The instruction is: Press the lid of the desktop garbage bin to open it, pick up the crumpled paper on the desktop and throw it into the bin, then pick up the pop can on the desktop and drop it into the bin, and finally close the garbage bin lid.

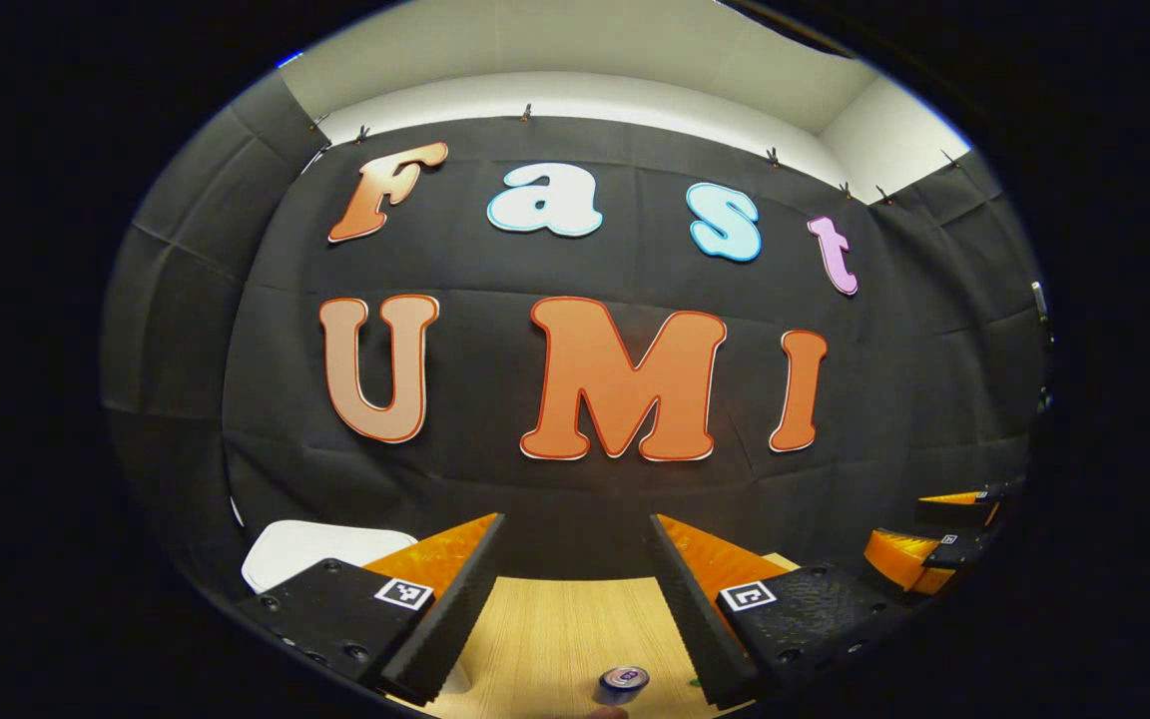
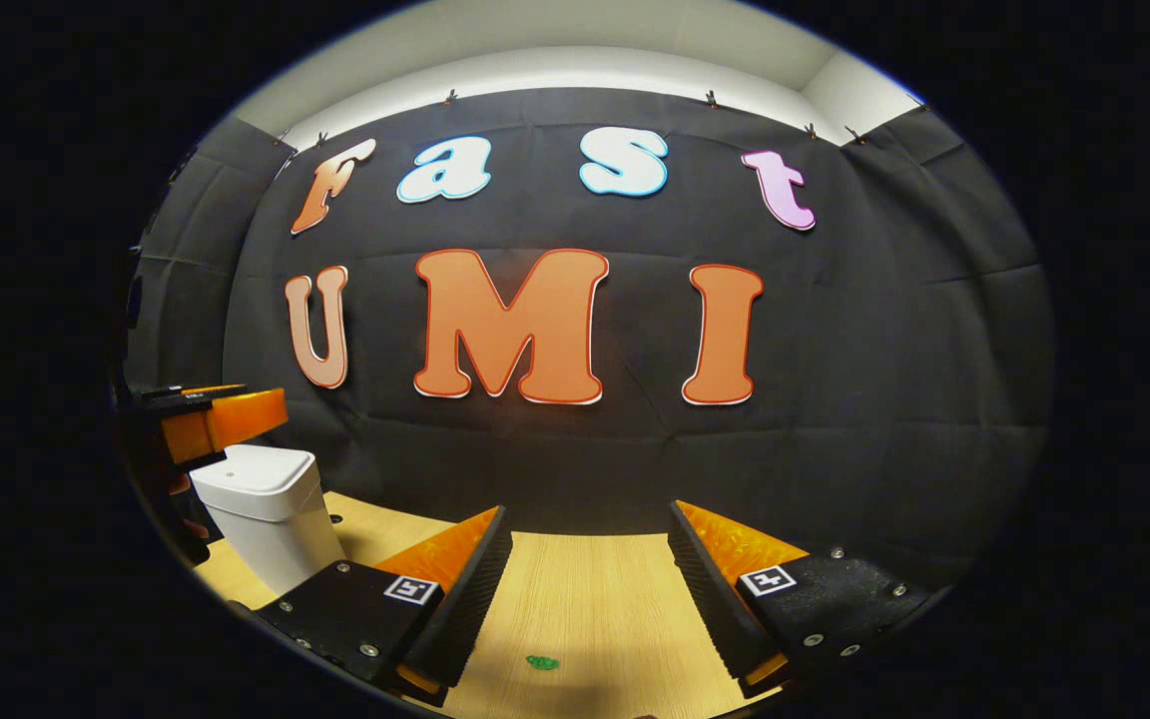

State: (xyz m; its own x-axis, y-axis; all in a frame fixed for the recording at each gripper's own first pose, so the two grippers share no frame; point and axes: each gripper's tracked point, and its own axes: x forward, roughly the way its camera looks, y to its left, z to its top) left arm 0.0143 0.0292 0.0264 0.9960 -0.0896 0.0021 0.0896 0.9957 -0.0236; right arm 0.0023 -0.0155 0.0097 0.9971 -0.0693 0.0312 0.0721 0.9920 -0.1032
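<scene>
In the left gripper view, the white garbage bin (image 1: 305, 549) sits at the far left of the wooden worktop (image 1: 555, 629), its lid down, partly hidden behind the left finger of the left gripper (image 1: 575, 609). That gripper's jaws are spread wide with nothing between them, held above the worktop and aimed at the black cloth wall. Near the bottom edge, between the two fingers, the pop can (image 1: 623, 681) stands upright on the wood, its top facing up. At the far right of this view the right gripper (image 1: 944, 544) is partly visible. In the right gripper view, the left gripper (image 2: 211, 414) hangs at the left edge just above the garbage bin (image 2: 271, 514), whose lid is closed; whether they touch cannot be told. The right gripper (image 2: 590, 599) has its jaws released, wide apart and empty, over the worktop (image 2: 585, 589). A small green scrap (image 2: 541, 662) lies on the wood between its fingers, near the bottom.
</scene>
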